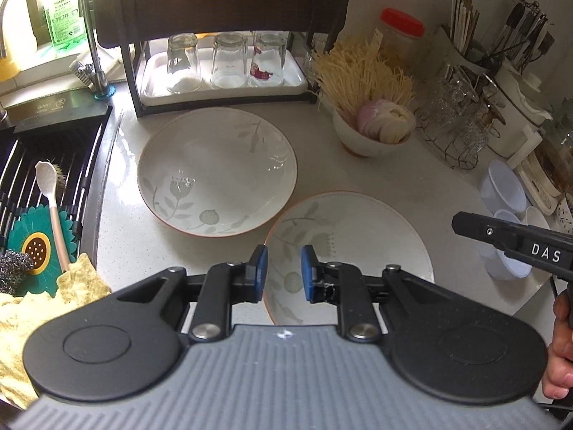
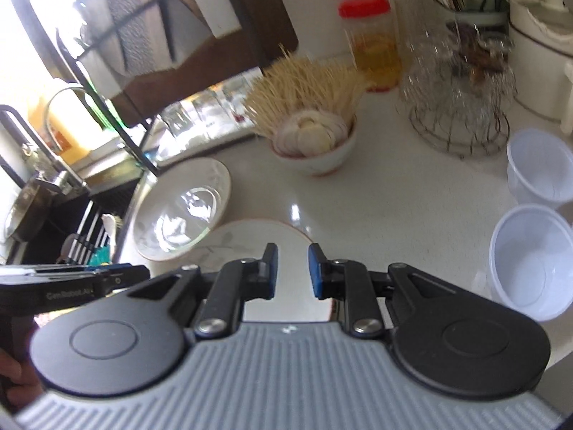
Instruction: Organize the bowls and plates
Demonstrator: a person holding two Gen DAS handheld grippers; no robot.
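Hovering level, both open claws, left claw (image 1: 284, 273) and right claw (image 2: 293, 270), overhang the near plate (image 1: 358, 236).

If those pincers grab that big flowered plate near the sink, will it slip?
Probably somewhat: the far plate looks glazed and shiny, so slick. It seems ceramic, likely heavy and breakable. Its raised rim should give the open left gripper some hold.

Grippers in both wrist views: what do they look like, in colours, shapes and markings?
Both match: the left gripper and right gripper have black linkage arms with silver pivot bolts, blue pads on the fingertips, round black side housings and a ribbed grey body. Seen side-on, the right one is marked "DAS". No cables or sleeves show; bare skin shows at the handles.
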